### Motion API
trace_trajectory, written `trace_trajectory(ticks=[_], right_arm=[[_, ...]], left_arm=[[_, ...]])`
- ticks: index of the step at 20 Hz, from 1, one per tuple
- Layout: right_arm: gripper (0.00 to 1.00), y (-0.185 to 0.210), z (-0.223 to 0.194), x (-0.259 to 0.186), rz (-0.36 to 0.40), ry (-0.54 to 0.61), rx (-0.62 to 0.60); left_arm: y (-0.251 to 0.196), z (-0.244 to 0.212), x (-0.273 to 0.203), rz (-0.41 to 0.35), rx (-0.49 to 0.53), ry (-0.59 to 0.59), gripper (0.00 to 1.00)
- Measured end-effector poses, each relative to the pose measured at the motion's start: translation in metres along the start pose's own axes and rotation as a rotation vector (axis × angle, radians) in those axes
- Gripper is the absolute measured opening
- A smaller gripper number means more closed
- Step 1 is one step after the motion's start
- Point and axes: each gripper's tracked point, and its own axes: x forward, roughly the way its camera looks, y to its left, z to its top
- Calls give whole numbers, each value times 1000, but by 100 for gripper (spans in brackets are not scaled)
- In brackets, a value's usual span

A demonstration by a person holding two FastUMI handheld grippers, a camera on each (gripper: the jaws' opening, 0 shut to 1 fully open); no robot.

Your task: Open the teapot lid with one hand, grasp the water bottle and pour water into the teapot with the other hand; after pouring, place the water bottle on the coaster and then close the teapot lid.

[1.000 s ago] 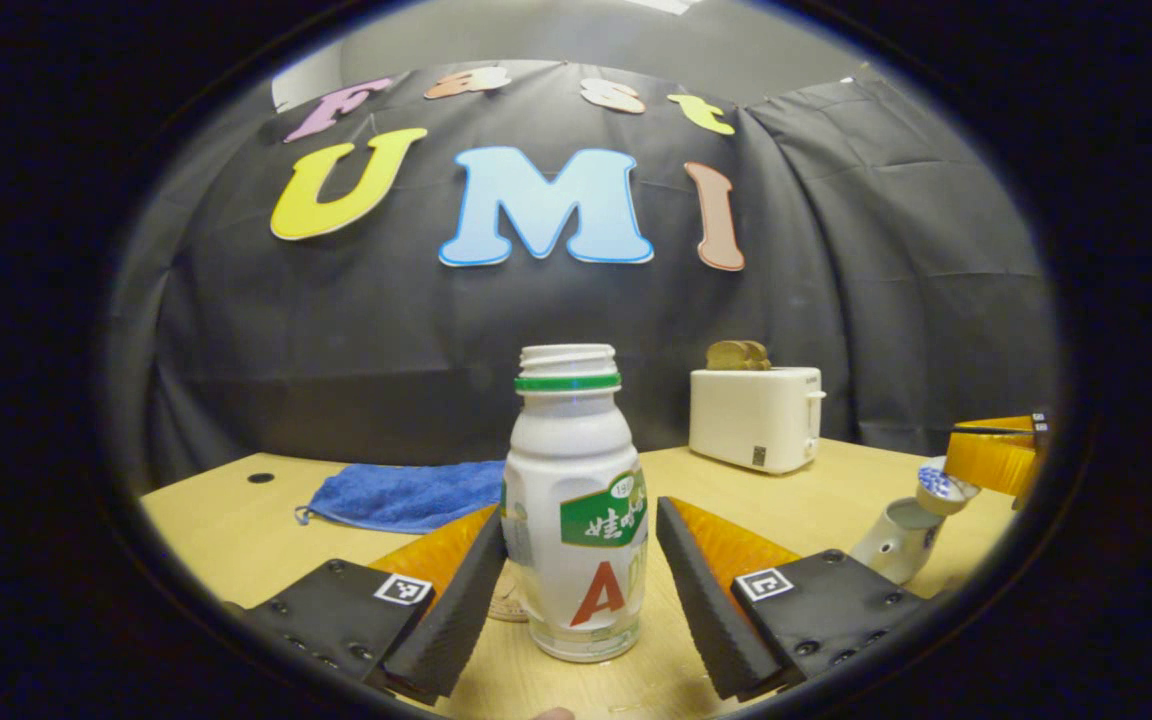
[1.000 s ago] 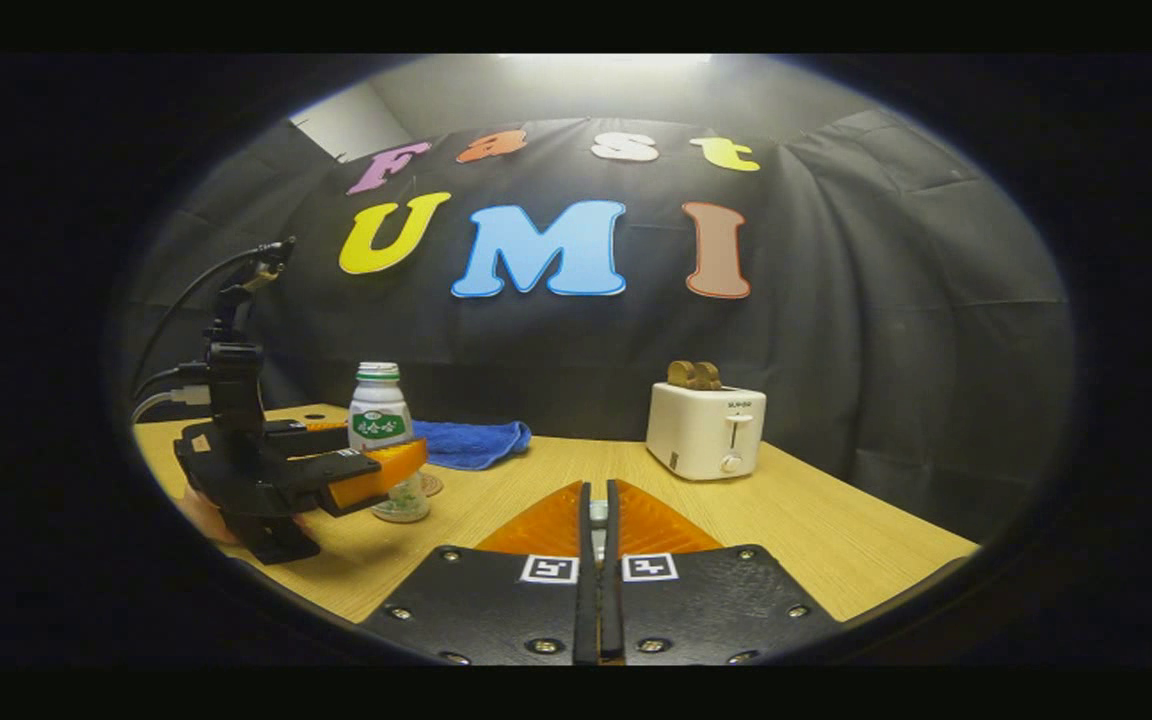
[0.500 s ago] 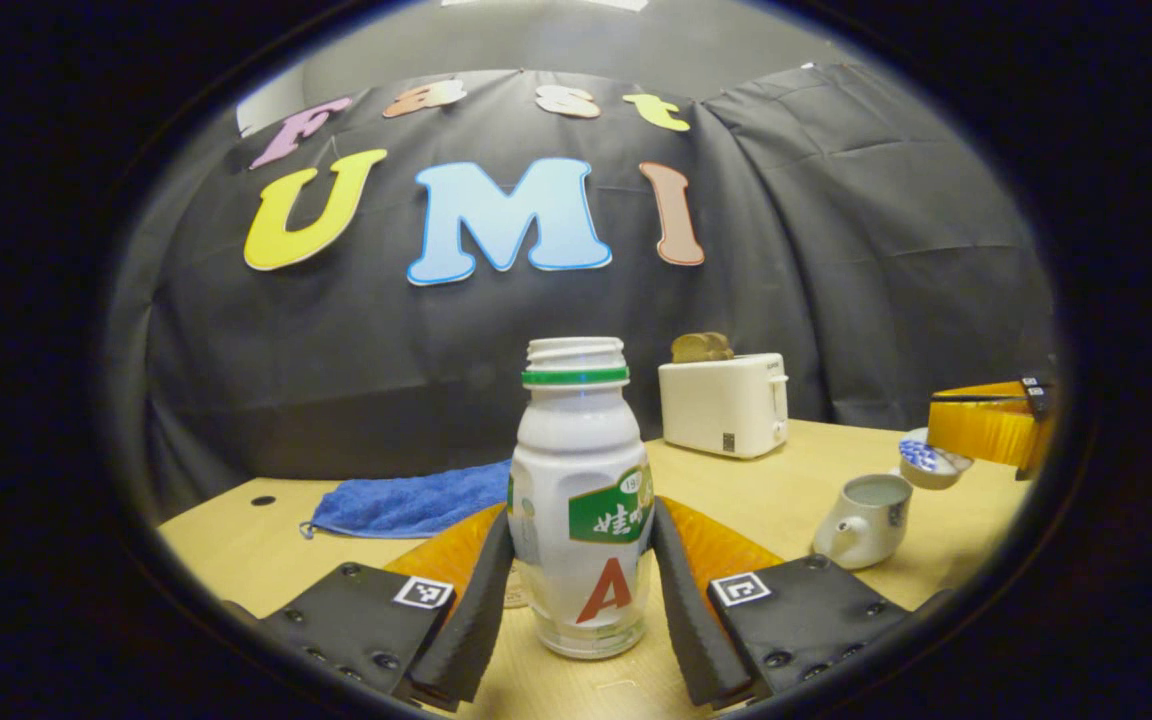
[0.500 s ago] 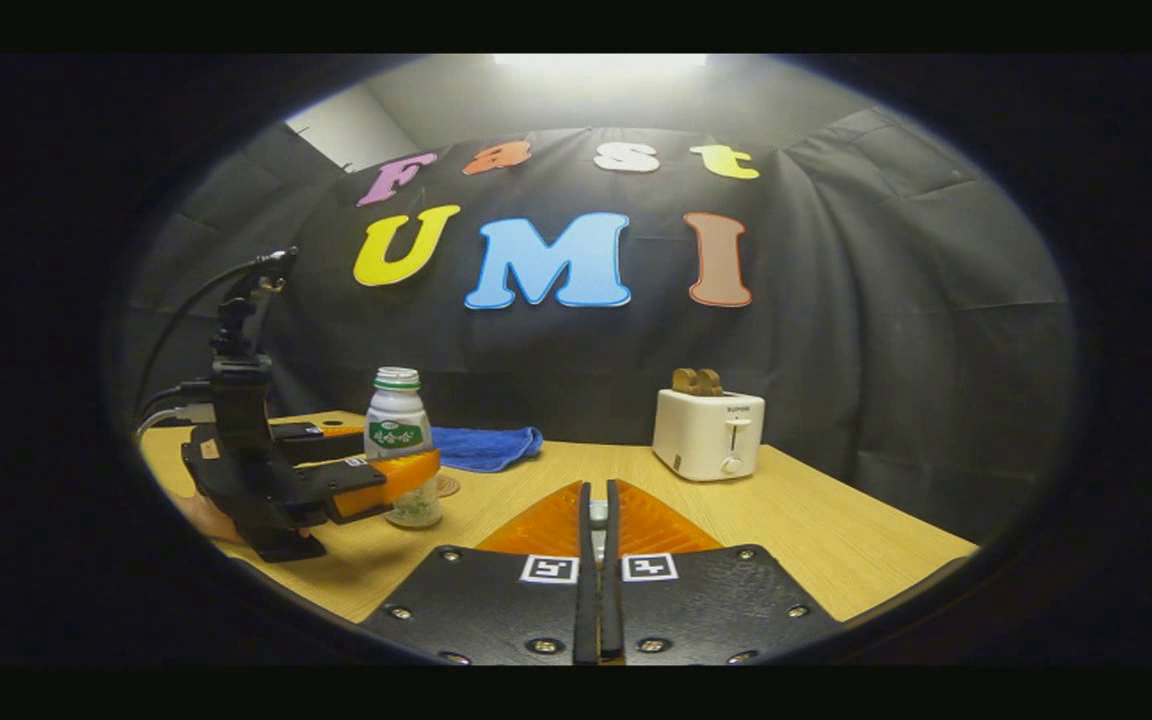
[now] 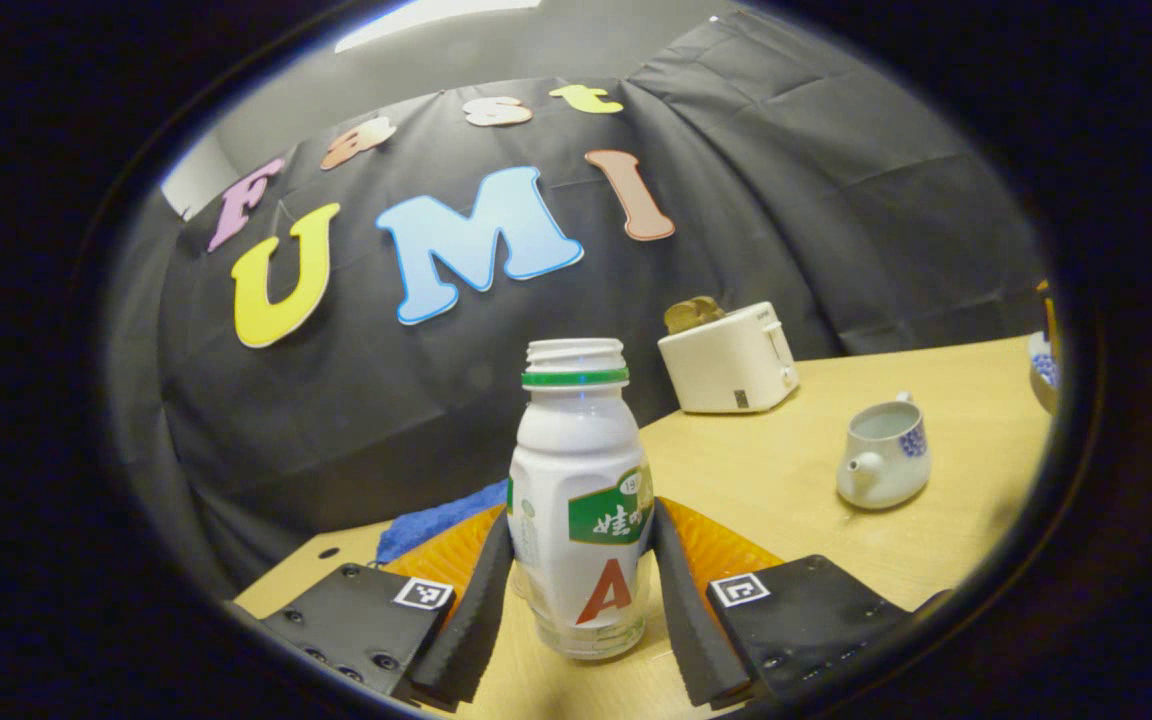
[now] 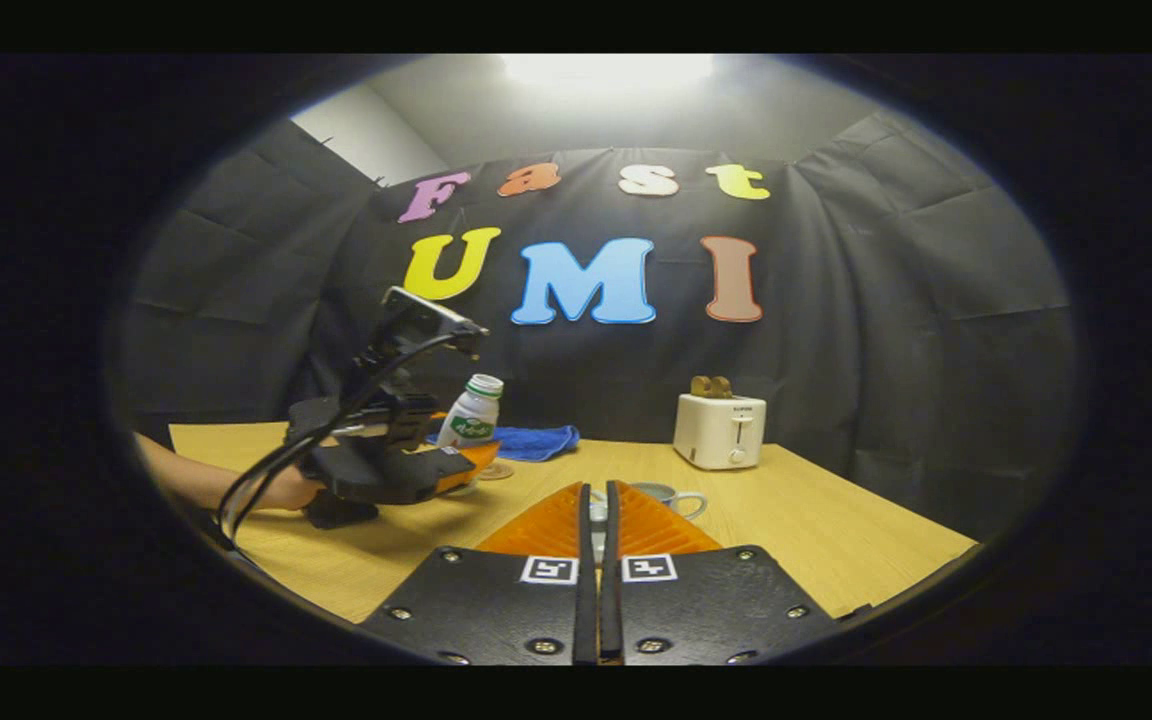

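Observation:
My left gripper [image 5: 581,522] is shut on the white water bottle [image 5: 578,470], which has a green neck ring and no cap. In the right gripper view the same bottle [image 6: 471,417] leans to the right in that left gripper [image 6: 406,462], just above the round coaster [image 6: 496,470]. The white teapot [image 5: 881,460] with blue pattern stands open on the table to the right. My right gripper [image 6: 596,495] is shut on the teapot lid [image 6: 593,512], of which a small pale sliver shows between the fingers. Behind those fingers sits the teapot [image 6: 664,497].
A white toaster [image 5: 731,355] with toast stands at the back of the wooden table [image 5: 936,560]. A blue towel [image 6: 536,440] lies at the back left near the coaster. A person's forearm [image 6: 206,480] reaches in from the left behind the left gripper.
The left gripper's fingers closed onto the bottle, then tilted it and carried it toward the teapot. The right gripper, still shut on the lid, drew back so the teapot shows.

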Motion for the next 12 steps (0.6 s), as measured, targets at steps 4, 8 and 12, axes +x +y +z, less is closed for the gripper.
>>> trace_trajectory(ticks=[4, 8, 12], right_arm=[[1, 14, -11, -26, 32, 10, 9], [18, 23, -24, -43, 59, 25, 28], [18, 24, -32, -54, 69, 35, 3]], left_arm=[[-9, 6, 4, 30, 185, 6, 82], [-30, 11, 8, 21, 348, 7, 83], [-49, 18, 12, 8, 505, -10, 83]])
